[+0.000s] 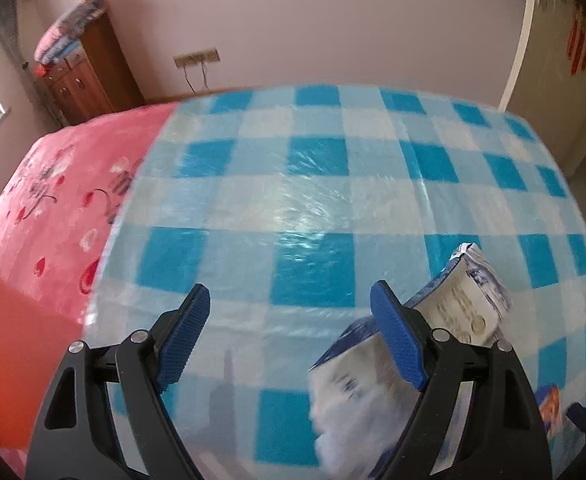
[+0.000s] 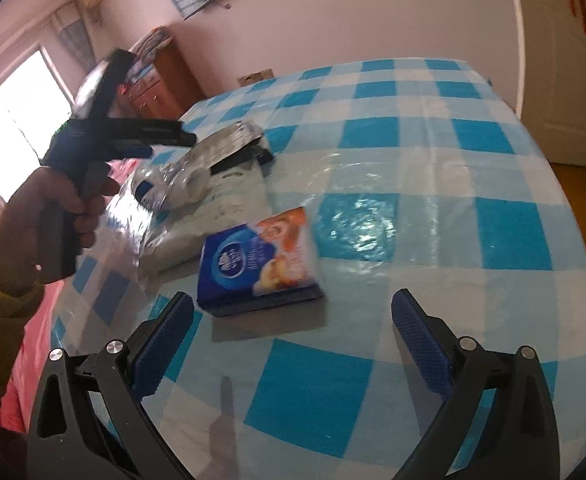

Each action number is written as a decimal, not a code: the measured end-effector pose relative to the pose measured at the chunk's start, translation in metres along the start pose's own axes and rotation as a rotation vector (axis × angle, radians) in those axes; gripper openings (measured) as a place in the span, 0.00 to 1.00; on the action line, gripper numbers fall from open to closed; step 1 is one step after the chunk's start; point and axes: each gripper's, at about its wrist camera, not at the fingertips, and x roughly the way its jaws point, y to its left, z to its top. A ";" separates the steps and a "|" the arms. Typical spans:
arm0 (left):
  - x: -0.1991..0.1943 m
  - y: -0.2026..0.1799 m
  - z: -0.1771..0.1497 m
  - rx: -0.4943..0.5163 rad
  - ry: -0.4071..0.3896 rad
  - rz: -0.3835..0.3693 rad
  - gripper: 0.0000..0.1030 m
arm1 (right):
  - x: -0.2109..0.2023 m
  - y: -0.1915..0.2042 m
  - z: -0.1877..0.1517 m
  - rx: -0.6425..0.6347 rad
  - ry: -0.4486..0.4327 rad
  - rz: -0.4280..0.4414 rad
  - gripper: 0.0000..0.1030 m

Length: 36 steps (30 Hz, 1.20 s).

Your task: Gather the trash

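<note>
A blue and orange packet lies flat on the blue-checked cloth, just ahead of my right gripper, which stands open with nothing between its fingers. Further back, a crumpled white and silvery bag lies under my left gripper, which a hand holds. In the left wrist view my left gripper is open. A blurred white and blue bag lies beside and behind its right finger, and the pads are not pressing on it. A corner of the orange packet shows at the lower right.
A pink bedspread with red hearts borders the cloth on the left. A wooden cabinet stands by the back wall and a white door at the right. The cloth's far half carries no objects.
</note>
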 end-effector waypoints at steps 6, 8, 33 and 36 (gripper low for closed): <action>-0.051 0.018 -0.028 0.030 -0.058 -0.064 0.81 | 0.012 0.009 0.004 -0.039 0.020 -0.012 0.95; -0.063 0.018 -0.041 0.026 -0.068 -0.124 0.81 | 0.015 0.011 0.007 -0.037 0.022 -0.003 0.95; -0.052 -0.047 -0.079 0.222 -0.081 -0.205 0.81 | 0.031 0.026 0.008 -0.118 0.015 -0.030 0.96; -0.052 -0.052 -0.078 0.282 -0.095 -0.176 0.81 | 0.031 0.027 0.008 -0.123 0.016 -0.034 0.96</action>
